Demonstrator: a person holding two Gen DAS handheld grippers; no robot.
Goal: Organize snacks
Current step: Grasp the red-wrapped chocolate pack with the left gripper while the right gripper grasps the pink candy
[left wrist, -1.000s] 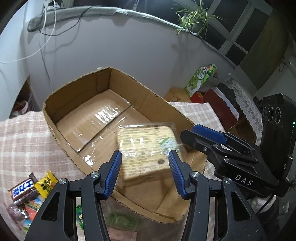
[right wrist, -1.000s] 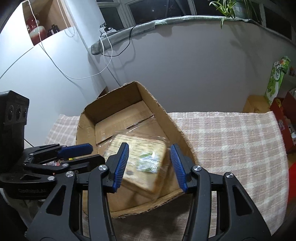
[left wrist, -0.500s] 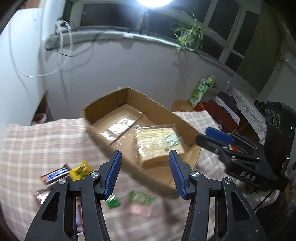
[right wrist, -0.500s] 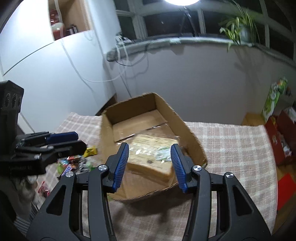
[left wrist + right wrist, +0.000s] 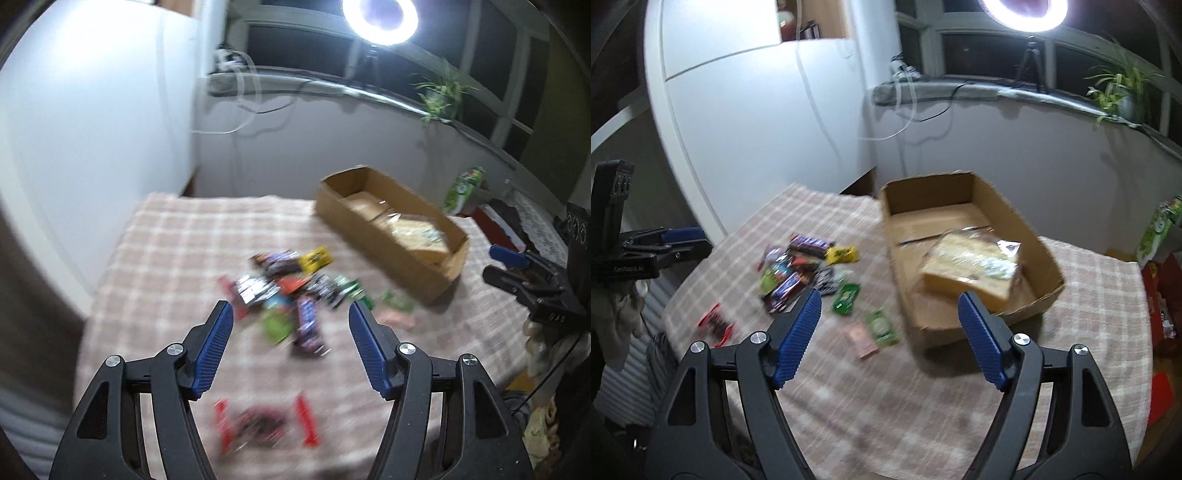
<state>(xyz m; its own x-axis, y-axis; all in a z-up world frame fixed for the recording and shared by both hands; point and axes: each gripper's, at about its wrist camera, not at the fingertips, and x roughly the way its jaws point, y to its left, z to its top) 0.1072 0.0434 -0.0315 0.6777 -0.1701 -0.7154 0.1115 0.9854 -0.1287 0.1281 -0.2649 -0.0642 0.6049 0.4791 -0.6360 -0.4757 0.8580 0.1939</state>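
The bench point(image 5: 1089, 295) under its checked cloth fills most of what I see, and on its far right part stands the open cardboard box point(image 5: 1015, 218), with one clear-wrapped pack of yellow biscuits point(image 5: 964, 267) lying tilted in the near end of it. Left of the box, on the cloth, sits the heap of small snacks point(image 5: 291, 280), their wrappers overlapping one another and too blurred for me to read. A few lie apart from the heap: two green packets point(image 5: 882, 326) and a pink one point(image 5: 862, 341) near the box's near left corner, and a red-edged packet point(image 5: 264, 424) alone at the near edge, close under my left gripper point(image 5: 290, 349). That gripper hangs above the heap with its blue pads spread wide and nothing between them. My right gripper point(image 5: 890, 338) is likewise spread and empty, held above the cloth just near of the box.
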